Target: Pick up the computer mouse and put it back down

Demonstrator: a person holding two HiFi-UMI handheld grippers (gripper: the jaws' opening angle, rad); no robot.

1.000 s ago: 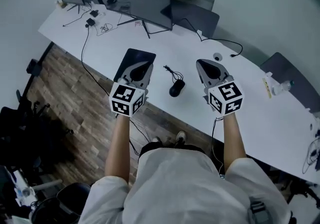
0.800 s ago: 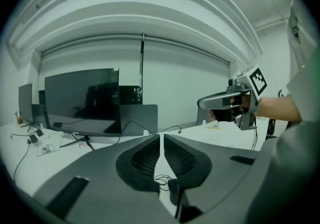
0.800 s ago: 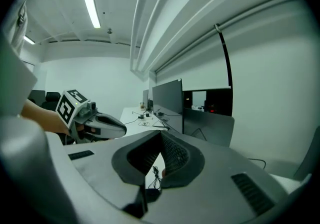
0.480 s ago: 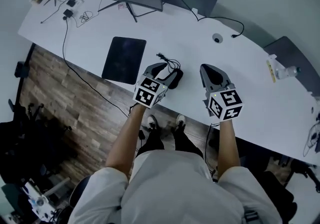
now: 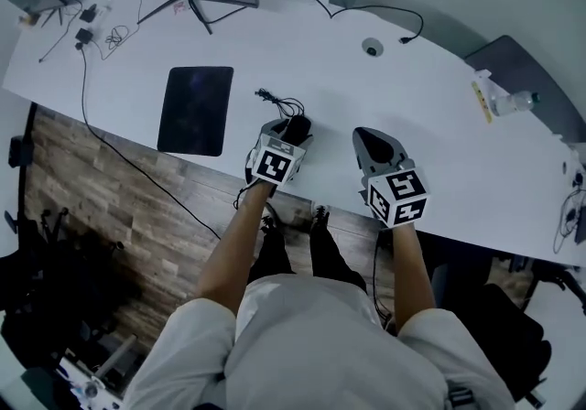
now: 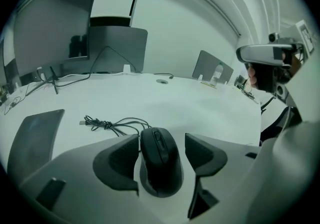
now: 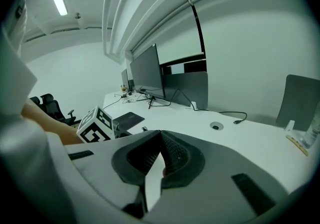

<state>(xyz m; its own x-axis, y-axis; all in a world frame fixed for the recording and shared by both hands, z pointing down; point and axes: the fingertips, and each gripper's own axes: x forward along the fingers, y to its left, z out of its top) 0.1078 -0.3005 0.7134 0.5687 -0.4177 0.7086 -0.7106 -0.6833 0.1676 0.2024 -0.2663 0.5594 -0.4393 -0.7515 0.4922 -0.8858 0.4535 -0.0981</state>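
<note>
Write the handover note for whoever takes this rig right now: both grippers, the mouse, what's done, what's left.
Left gripper: jaws opening, set either side of the mouse; the pads are not pressing on it, with a clear gap on the right side.
Right gripper: shut and empty, held over the table to the right of the mouse.
Mouse: lies on the table near the front edge, its bundled cable just behind it.
Done: left gripper is lined up around the mouse.
Left: close on the mouse, lift it, put it back down, let go.
</note>
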